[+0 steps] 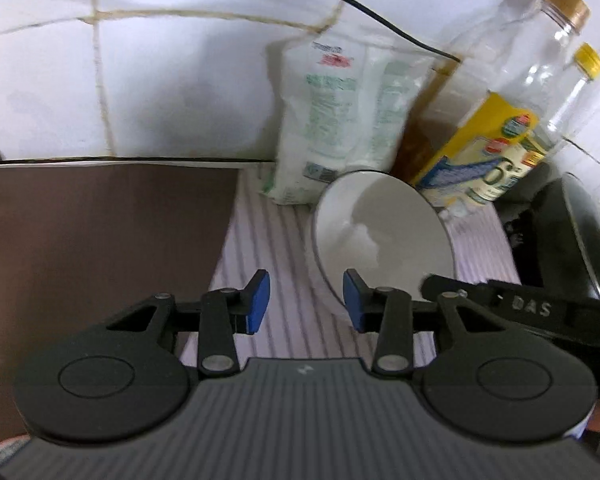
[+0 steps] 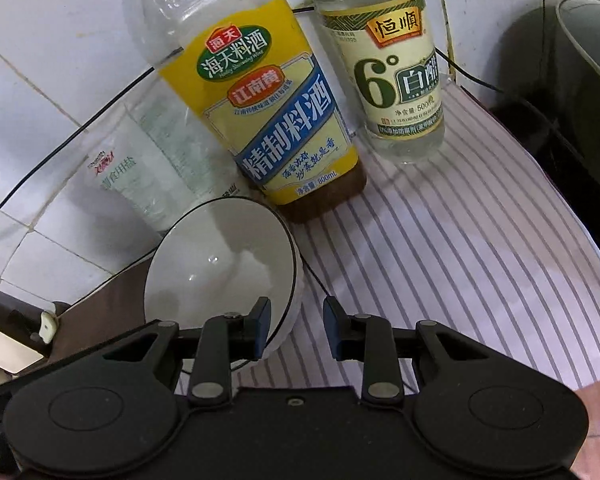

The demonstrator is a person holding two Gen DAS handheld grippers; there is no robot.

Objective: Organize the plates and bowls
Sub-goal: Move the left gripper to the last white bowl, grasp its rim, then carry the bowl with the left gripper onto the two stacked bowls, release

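Left gripper (image 1: pixel 306 302) fingers parted, empty; right gripper (image 2: pixel 296 330) fingers parted, angled down.

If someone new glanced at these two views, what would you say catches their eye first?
Probably the white bowl with a thin dark rim, sitting on the striped cloth just ahead of both tools. Behind it, against the tiled wall, stand the big yellow-labelled bottle and a smaller clear bottle to its right. A white bag leans on the wall to the left.

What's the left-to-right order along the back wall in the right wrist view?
White salt pouch with green print → yellow-and-blue-labelled cooking wine bottle → clear white vinegar bottle with cream label → dark round appliance.
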